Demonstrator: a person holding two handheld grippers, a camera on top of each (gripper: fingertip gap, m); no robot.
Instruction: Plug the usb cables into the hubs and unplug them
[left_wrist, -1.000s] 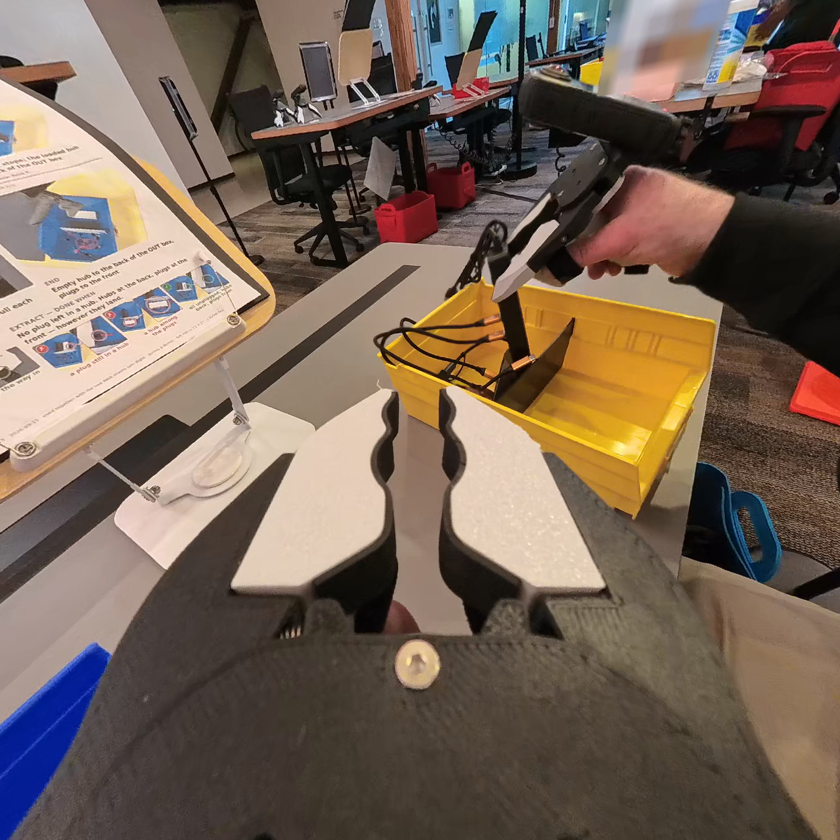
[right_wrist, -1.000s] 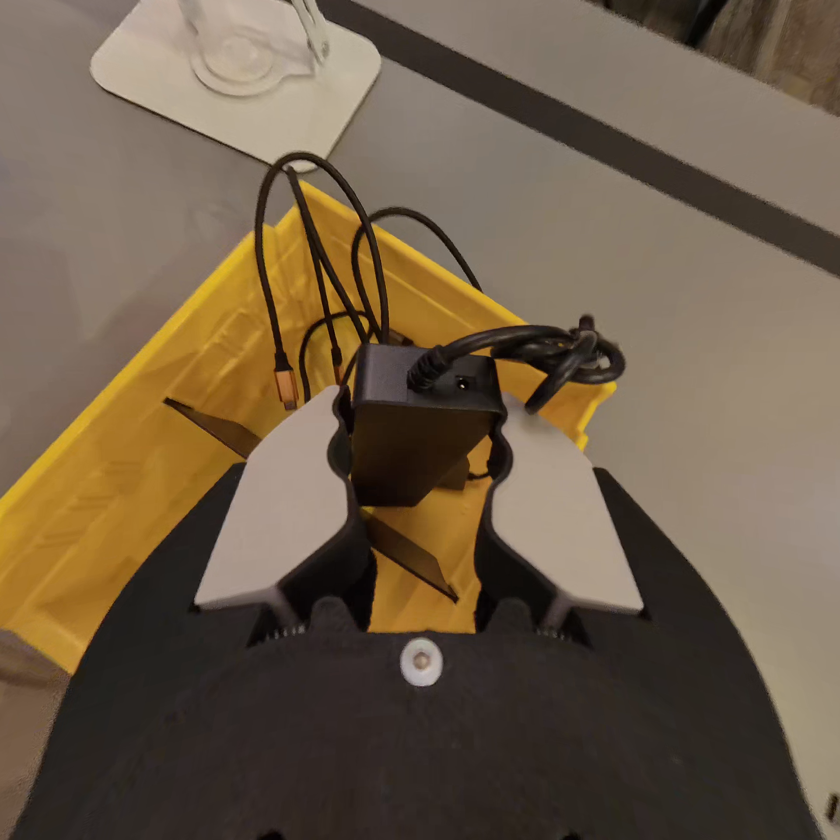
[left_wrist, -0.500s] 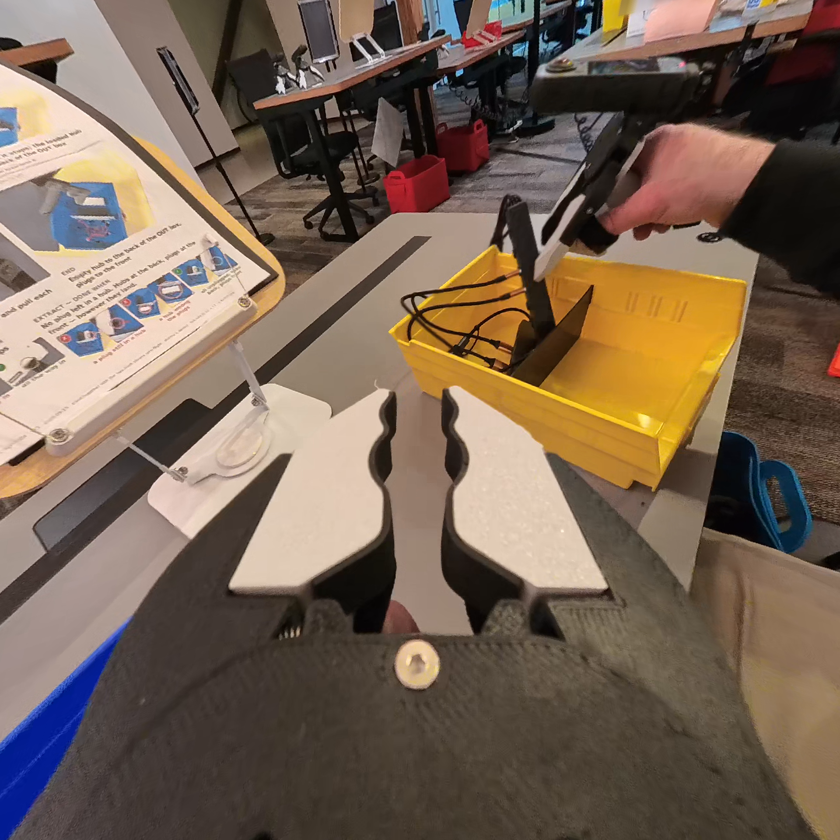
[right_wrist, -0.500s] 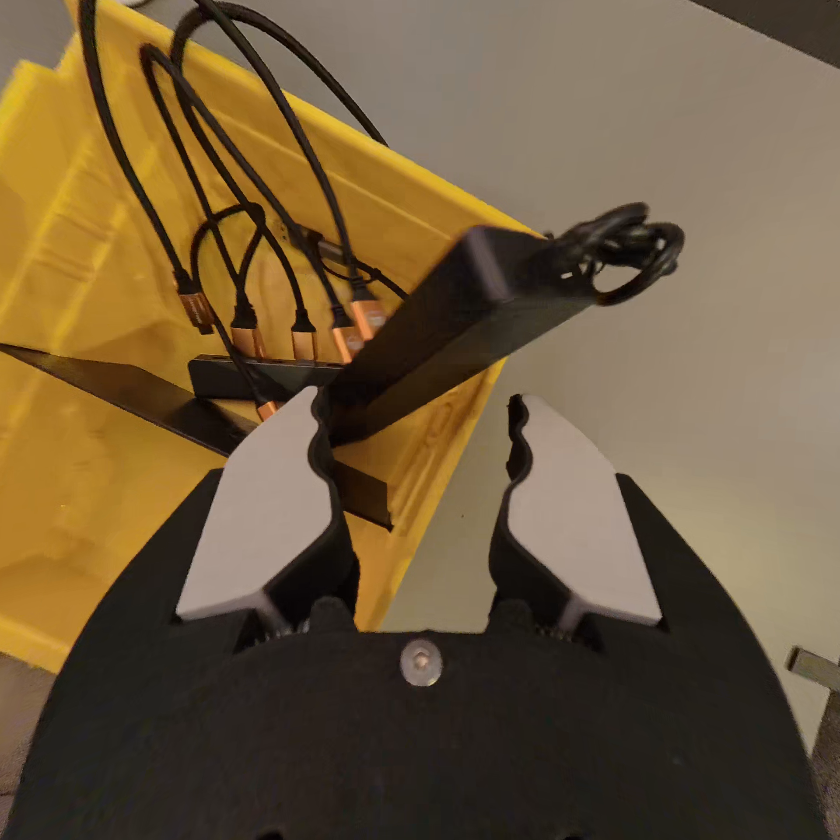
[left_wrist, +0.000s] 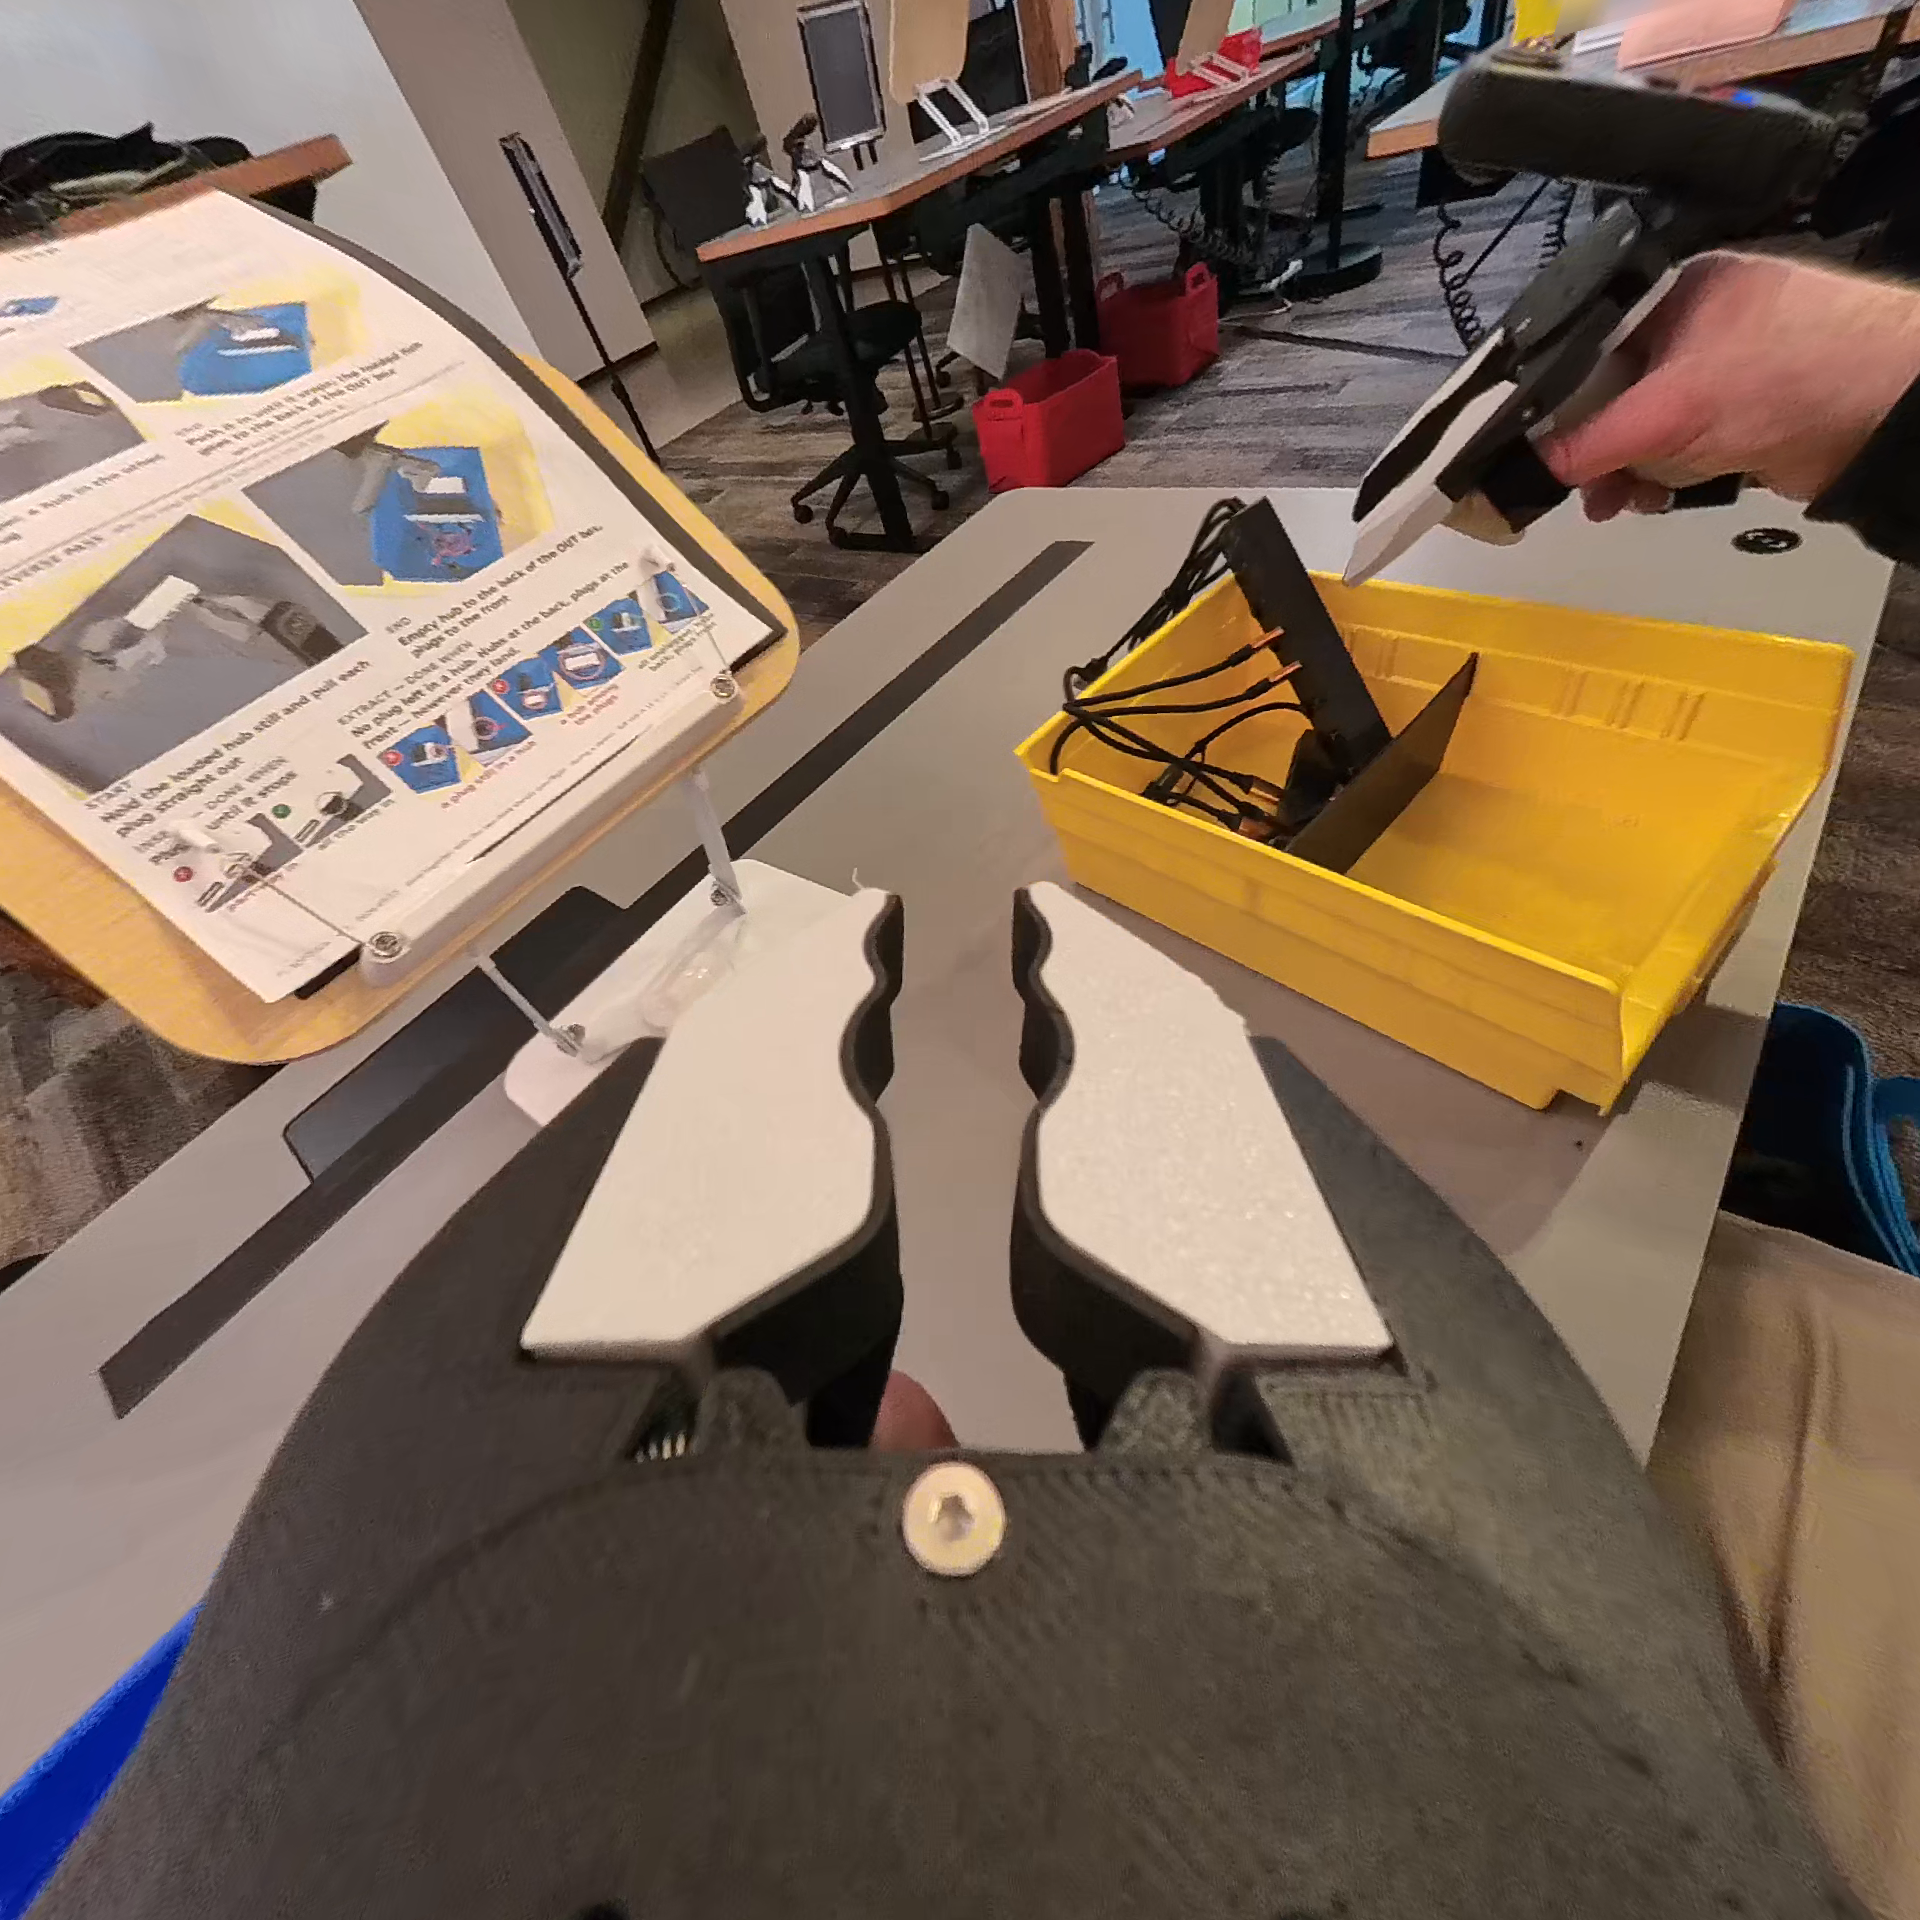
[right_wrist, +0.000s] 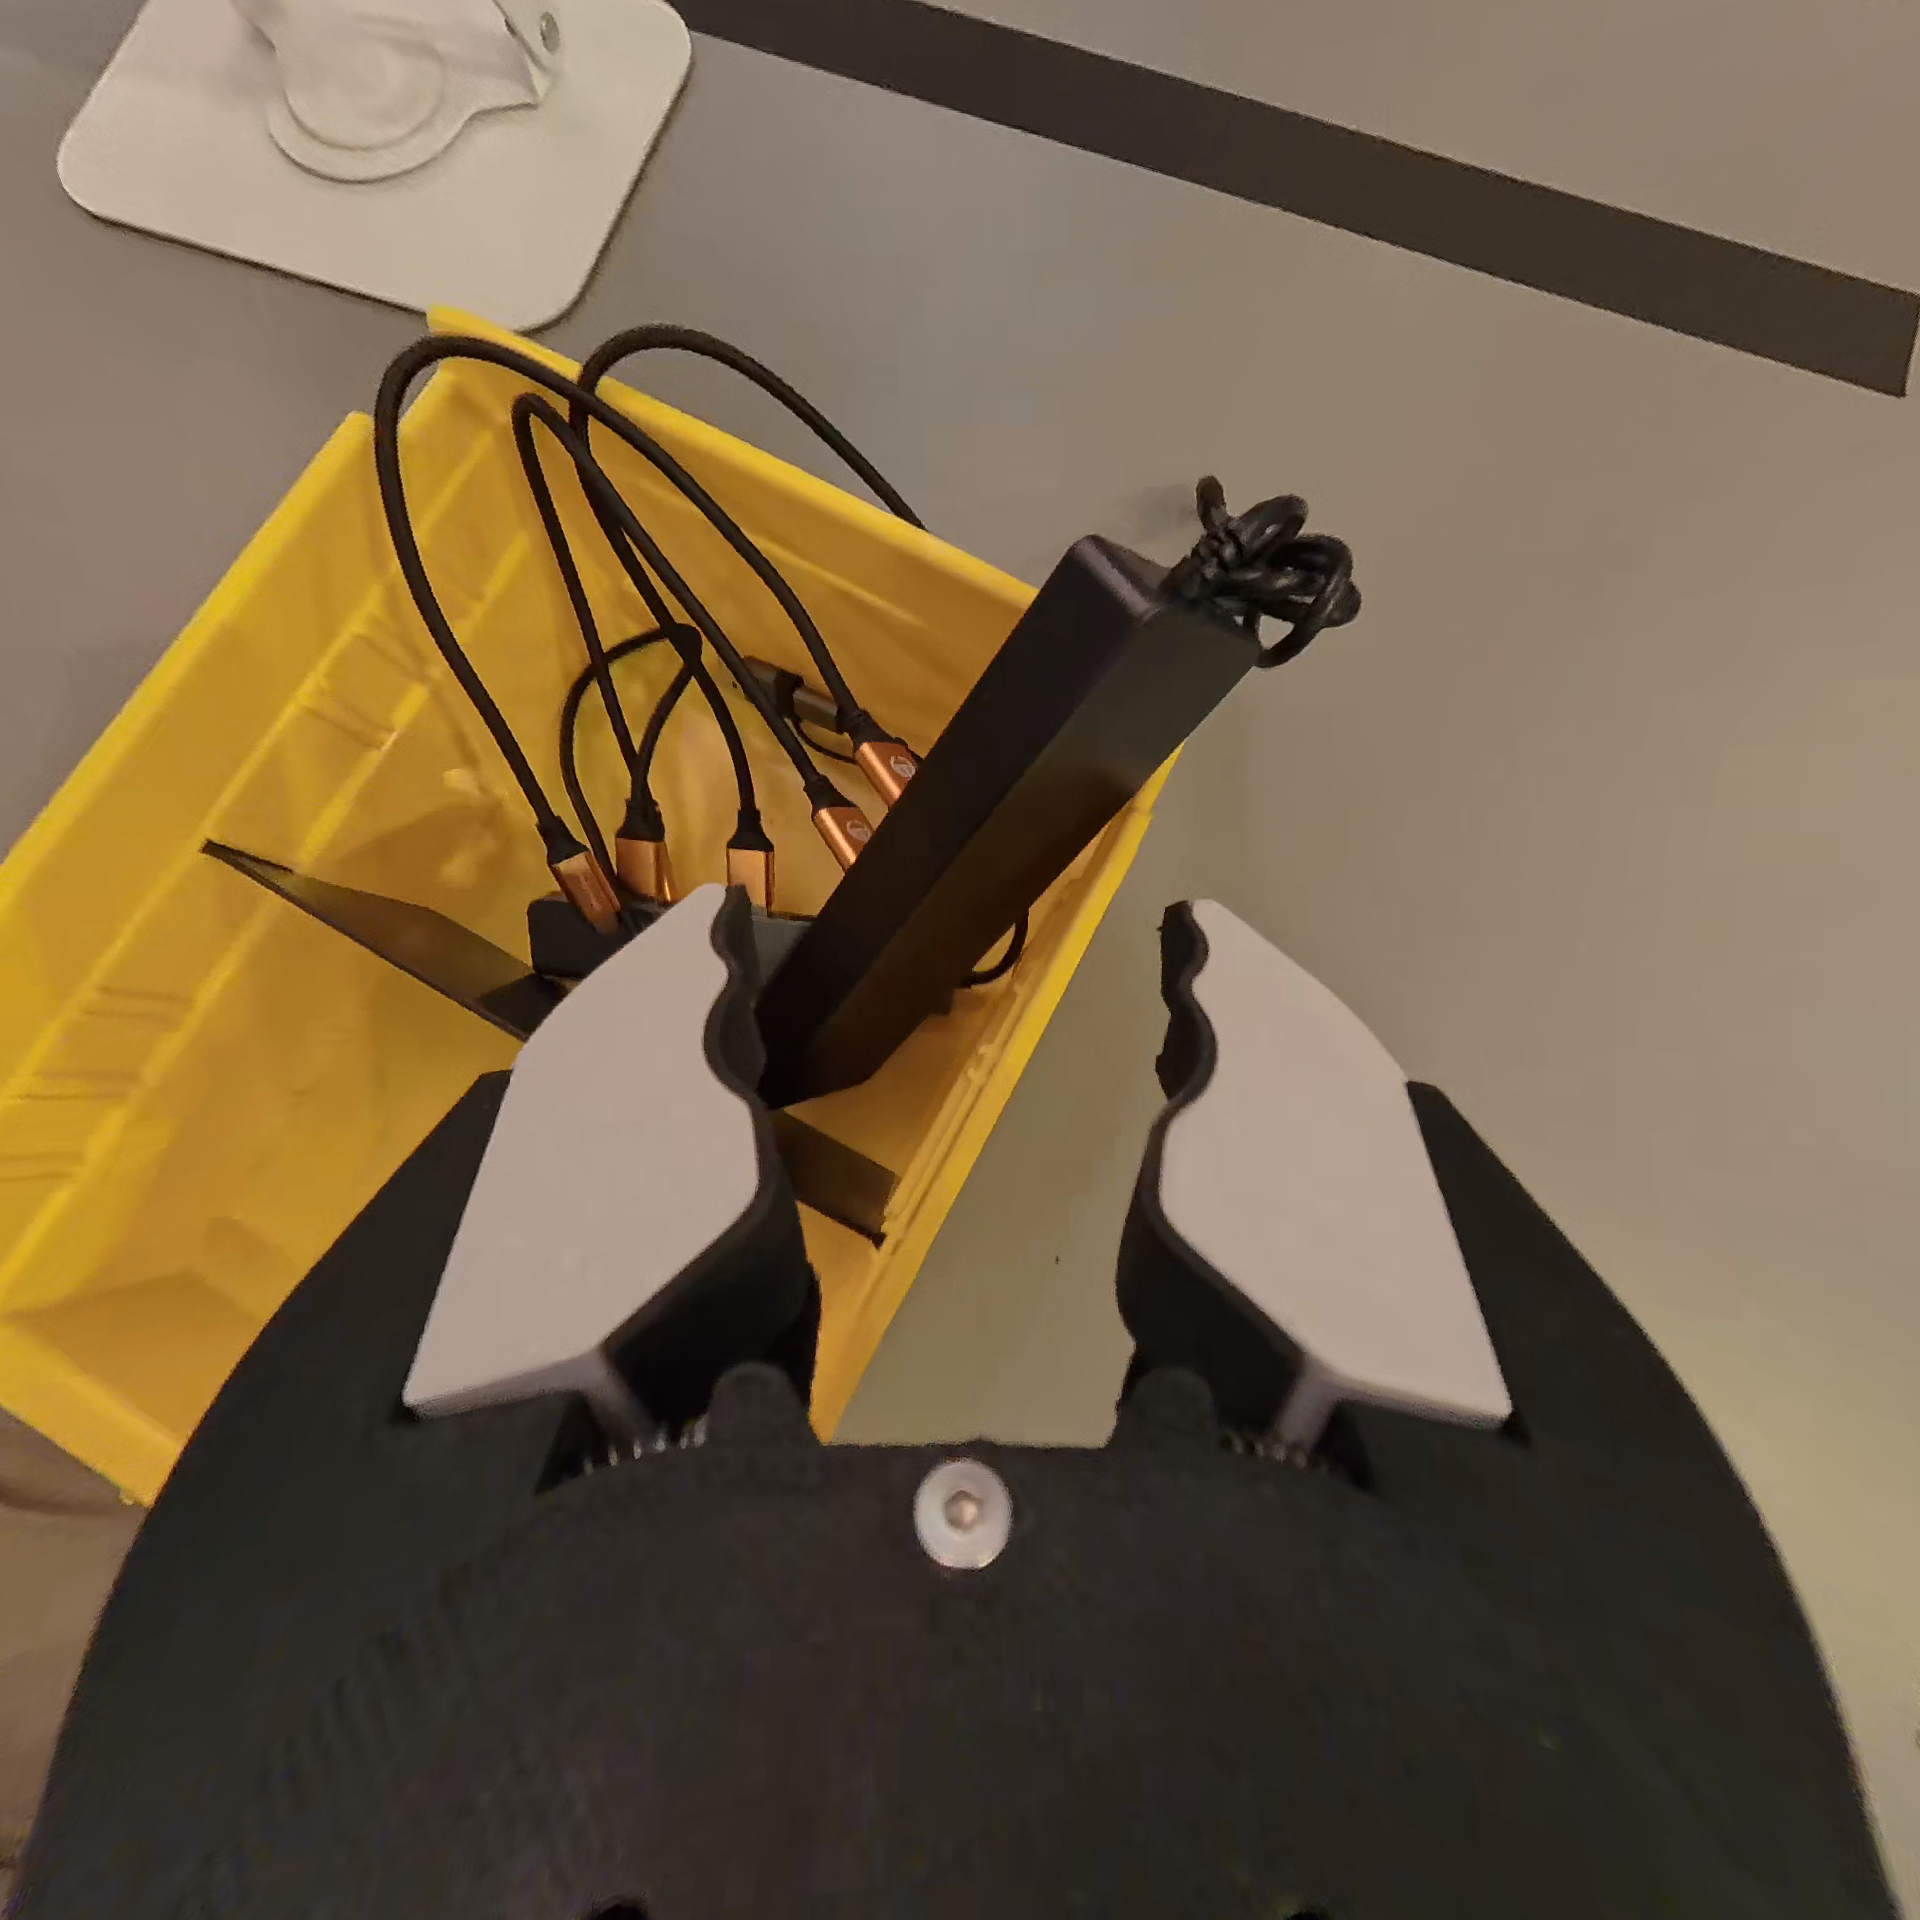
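Since a second ago you've let go of the black hub (right_wrist: 1023, 821): it now leans tilted in the yellow bin (right_wrist: 260, 935), lower end by the black divider (right_wrist: 416, 935), top poking above the rim. Your right gripper (right_wrist: 956, 925) has its fingers spread wide with nothing between them. Copper-tipped usb cables (right_wrist: 623, 665) loop into the same compartment. Your left gripper (left_wrist: 956, 935) hovers over the grey table (left_wrist: 935, 748), narrowly parted and empty, beside the instruction stand (left_wrist: 343, 623).

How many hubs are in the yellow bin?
2. The leaning hub stands tilted against the bin wall, cable end up. The flat hub lies low by the divider, partly behind the right gripper. More may be hidden.
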